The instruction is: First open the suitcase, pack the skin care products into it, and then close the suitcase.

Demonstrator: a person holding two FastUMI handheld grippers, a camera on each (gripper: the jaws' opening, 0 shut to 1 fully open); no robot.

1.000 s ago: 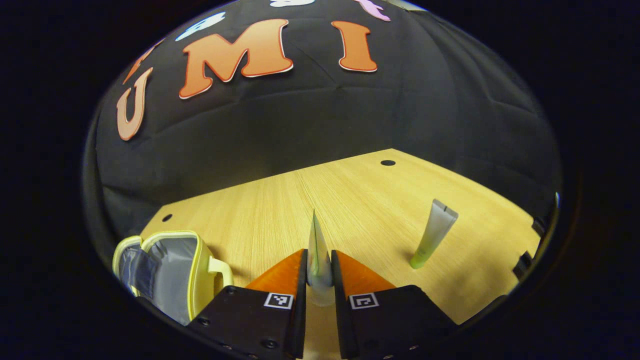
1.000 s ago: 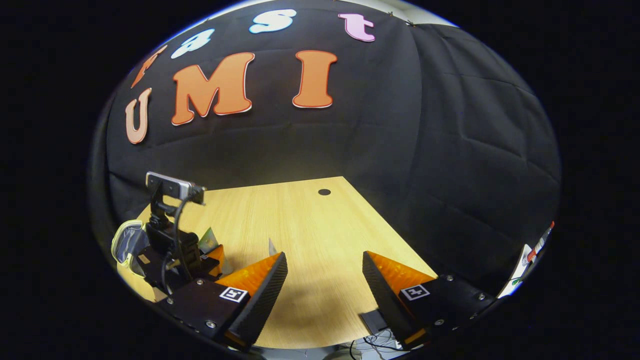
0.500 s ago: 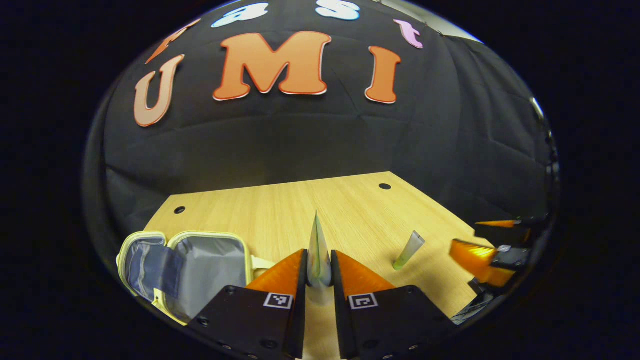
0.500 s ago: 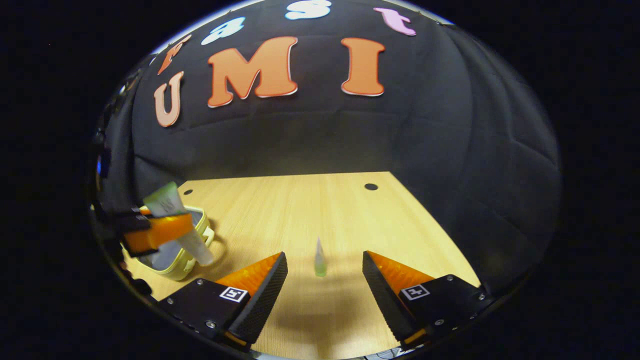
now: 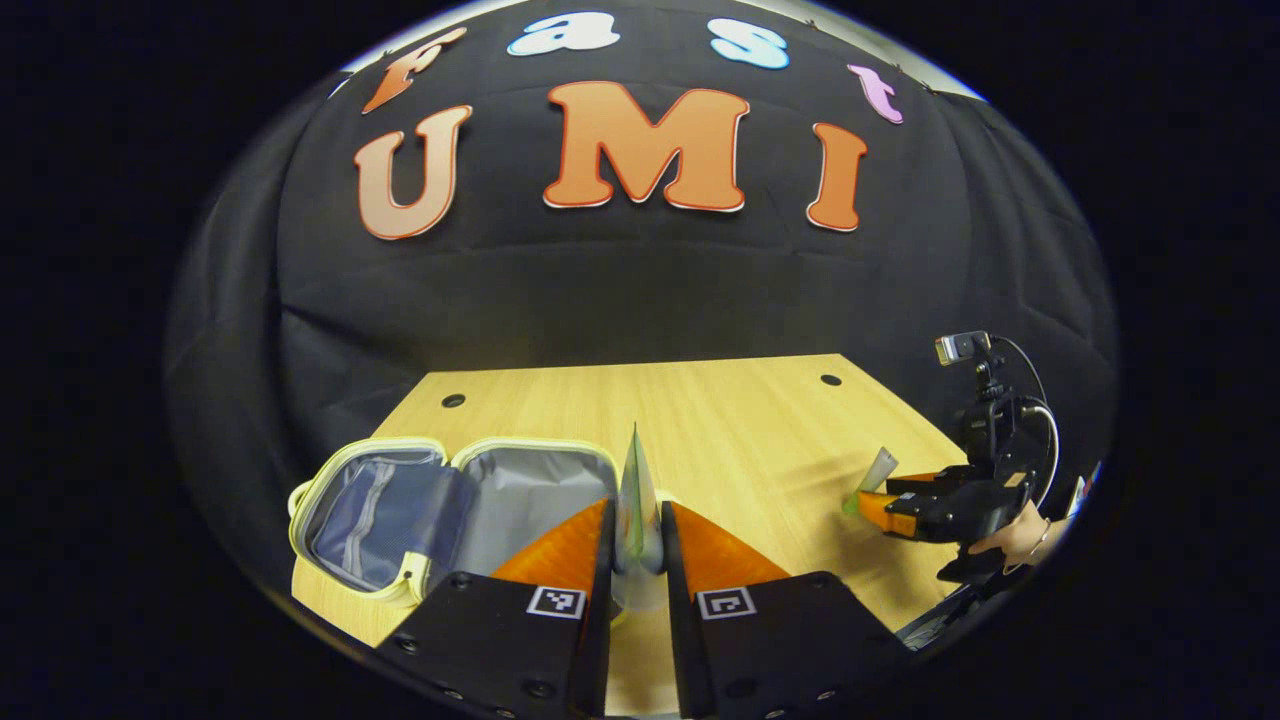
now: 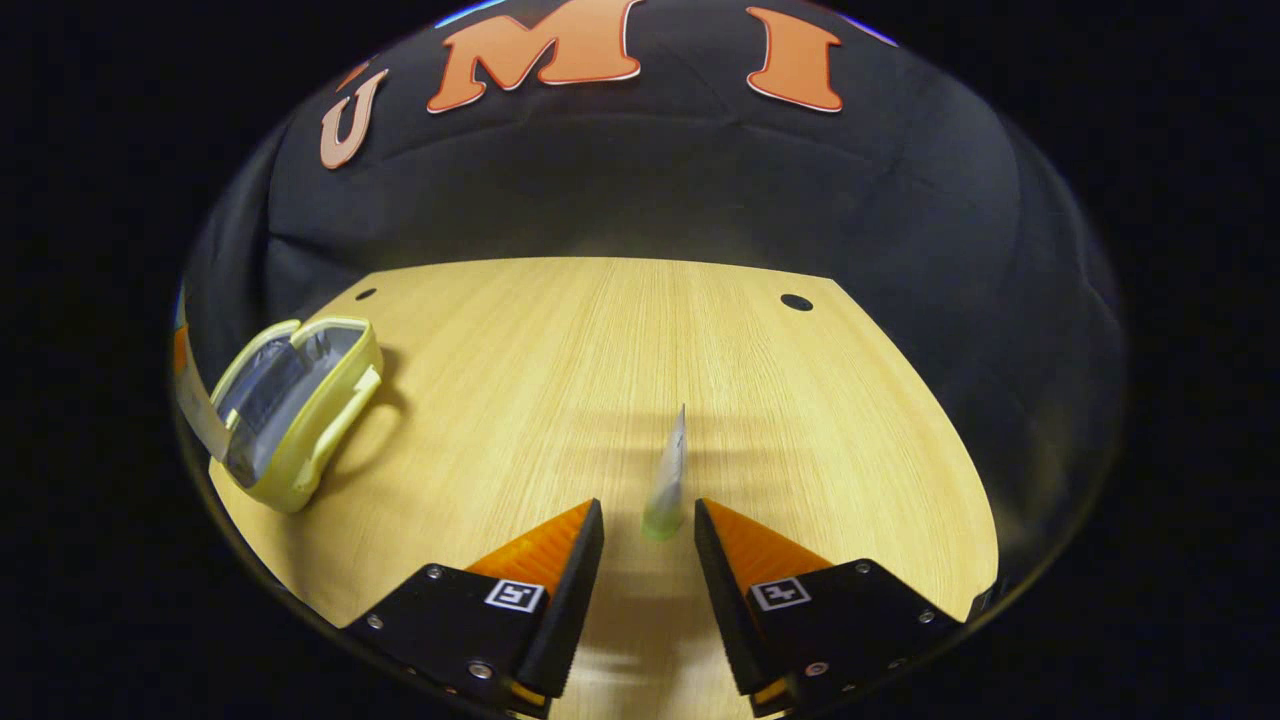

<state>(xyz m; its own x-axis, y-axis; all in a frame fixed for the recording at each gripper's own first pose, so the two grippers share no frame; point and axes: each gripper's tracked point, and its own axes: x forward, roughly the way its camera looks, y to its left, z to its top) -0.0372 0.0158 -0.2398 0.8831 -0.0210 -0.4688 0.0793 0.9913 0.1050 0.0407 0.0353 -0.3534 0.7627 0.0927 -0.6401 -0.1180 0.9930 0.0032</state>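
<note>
Clamping a flat-crimped tube [image 5: 637,500] between them, the left gripper [image 5: 637,545] had its fingers pressed on both faces of it, the crimped end pointing toward 12 o'clock in the left gripper view; the suitcase [image 5: 455,495] lay open on the table [image 5: 720,420] at about 9 o'clock from those fingers, near them, its grey lining bare. In the right gripper view the right gripper [image 6: 648,535] had its fingers apart, straddling the foot of a second tube [image 6: 668,475] that stood on its green cap at 12 o'clock just ahead of the tips; neither pad appeared to touch it yet, and the frame was slightly blurred there; the suitcase sat well apart at 10 o'clock. From the left gripper view the right gripper [image 5: 880,505] showed at 3 o'clock with a hand [image 5: 1015,535] behind it.

The standing tube looked top-heavy and light; a finger brushing it before both closed would likely tip it over, leaving it flat and harder to pinch. The held tube was gripped low on a slick, tapering body; a quick swing toward the suitcase could let it slide or pivot, and a release too high might bounce it off the rim.
</note>
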